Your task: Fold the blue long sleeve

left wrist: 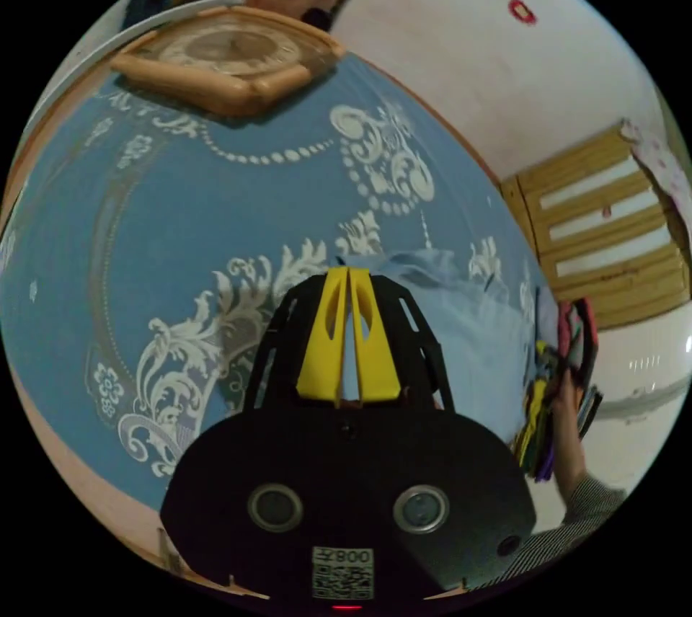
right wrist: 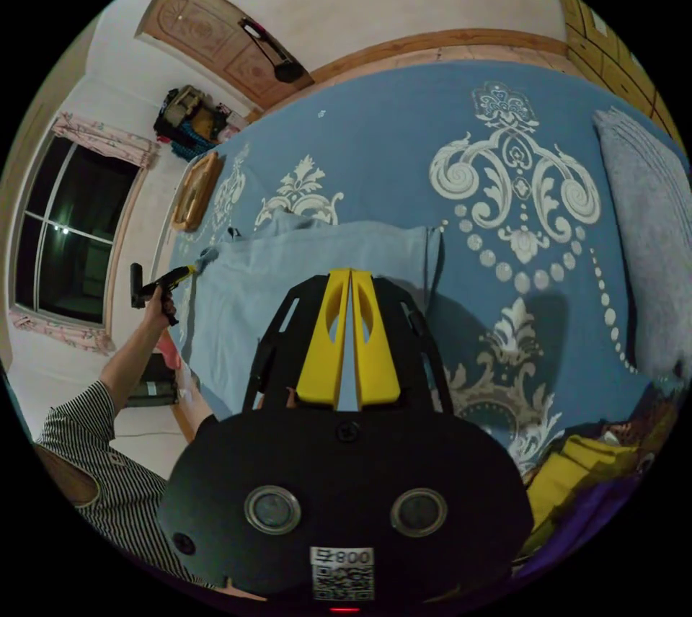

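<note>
There is no box or basket to look into here, just a pile of bright clothes [right wrist: 584, 480] lying at the edge of the bed. The bed has a blue cover [right wrist: 404, 134] with white swirls on it. The blue long sleeve [right wrist: 288, 264] lies flat on this cover, close to the person. In the right gripper view its long way runs across the picture, from the left gripper [right wrist: 194, 267] at one end to a straight edge at the other end. The left gripper is held in a hand [right wrist: 155, 303] with a striped sleeve [right wrist: 94, 458] behind it, and its tip touches the shirt, but it is too small there to tell how its jaws stand. In the left gripper view the left gripper's [left wrist: 348, 272] yellow jaws are almost closed, and their tips meet the light blue cloth [left wrist: 461, 329]. The right gripper [right wrist: 350, 274] has its jaws nearly together too, over the shirt, and I cannot tell if cloth is pinched between them. A wooden clock [left wrist: 231, 58] lies at the far end of the bed. A grey blanket [right wrist: 641, 228] rests along one side.
</note>
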